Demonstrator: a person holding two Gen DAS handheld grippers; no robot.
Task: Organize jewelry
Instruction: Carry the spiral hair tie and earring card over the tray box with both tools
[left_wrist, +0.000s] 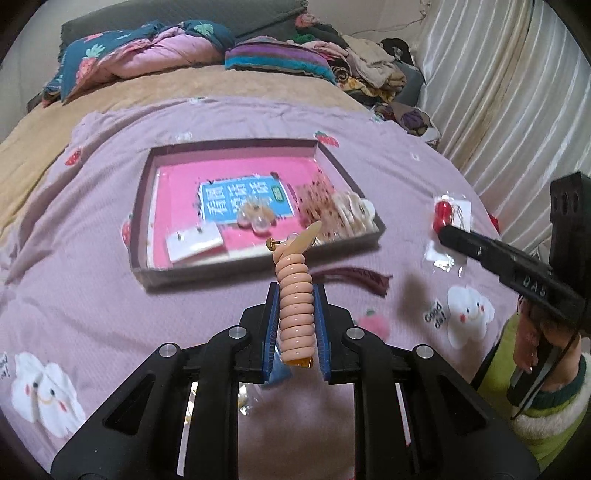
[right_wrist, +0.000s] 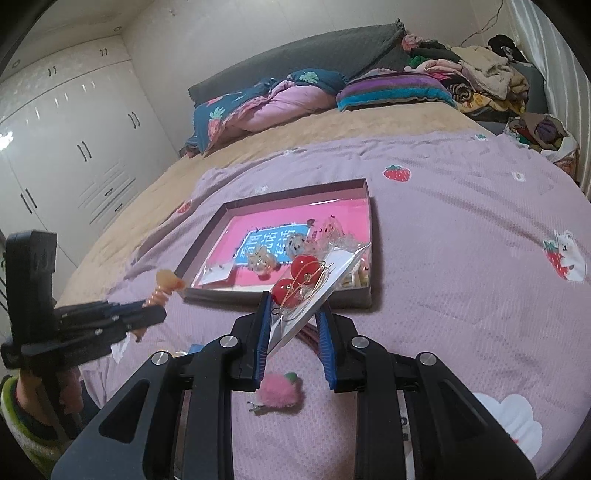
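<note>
We are tidying jewelry into a flat box (left_wrist: 221, 273) that sits on the purple blanket (left_wrist: 110, 314) on the bed. Some things are already inside it: a white card with little studs (left_wrist: 194, 242), two clear bobbles (left_wrist: 255, 219), a speckled see-through packet (left_wrist: 316, 206) and a white flower clip (left_wrist: 356, 212) in the right corner. So we think part of the job is done. Our left gripper (left_wrist: 295, 325) is squeezed tight on a peach curly hair tie (left_wrist: 295, 302), which stands up between the blue pads just in front of the box's near wall. Our right gripper (right_wrist: 295, 328) is pinched on a clear packet with red ball earrings (right_wrist: 299, 284), held tilted above the box's near right corner. Both of these are in the air, not in the box yet. We guess they go in next. Some things are left on the blanket too: a fluffy pink clip (right_wrist: 279, 393) lies near us, and a dark red tassel (left_wrist: 354, 277) lies just in front of the box. So we have a few more trips to make.
</note>
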